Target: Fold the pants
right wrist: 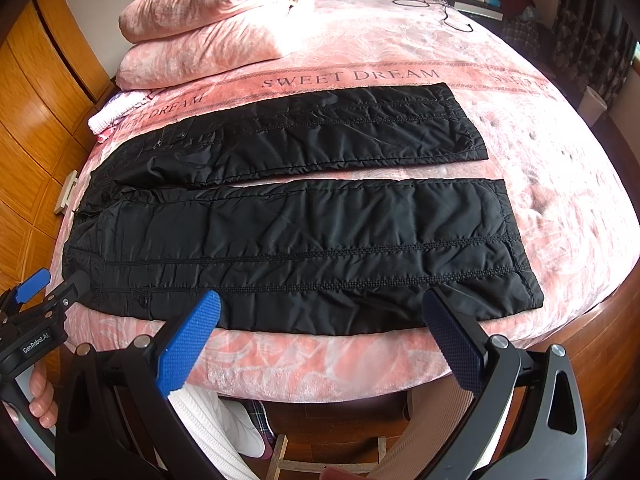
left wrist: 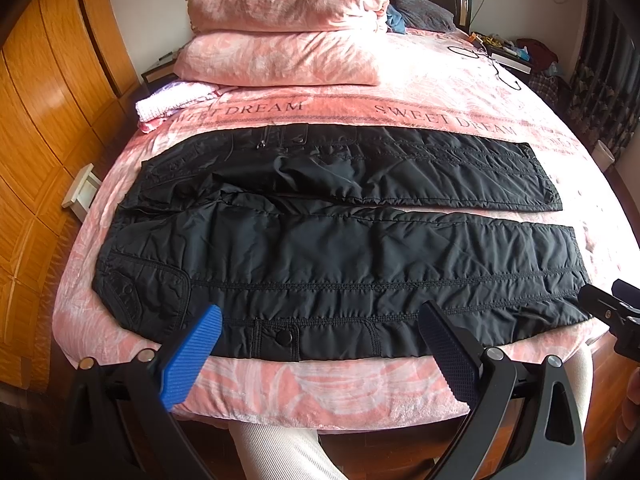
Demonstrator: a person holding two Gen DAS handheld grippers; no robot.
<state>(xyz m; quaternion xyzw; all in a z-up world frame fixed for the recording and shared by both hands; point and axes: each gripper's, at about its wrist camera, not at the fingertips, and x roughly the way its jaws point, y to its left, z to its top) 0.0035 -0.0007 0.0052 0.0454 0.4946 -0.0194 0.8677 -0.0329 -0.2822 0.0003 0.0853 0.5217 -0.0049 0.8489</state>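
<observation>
Black quilted pants [left wrist: 320, 232] lie flat on a pink bed, waist to the left, both legs spread apart and running to the right; they also show in the right wrist view [right wrist: 304, 224]. My left gripper [left wrist: 320, 316] is open and empty, hovering over the near leg by the front bed edge. My right gripper [right wrist: 320, 304] is open and empty over the near leg closer to the cuff. The right gripper's body shows at the right edge of the left wrist view [left wrist: 616, 312]; the left gripper shows at the left edge of the right wrist view [right wrist: 44, 300].
The pink bedspread [left wrist: 360, 384] reads "SWEET DREAM". Two pink pillows [left wrist: 288, 28] are stacked at the head. A folded white-pink cloth [left wrist: 172, 102] lies at the far left. Wooden wardrobe doors [left wrist: 44, 120] stand left. A cable [left wrist: 492, 60] and clutter lie far right.
</observation>
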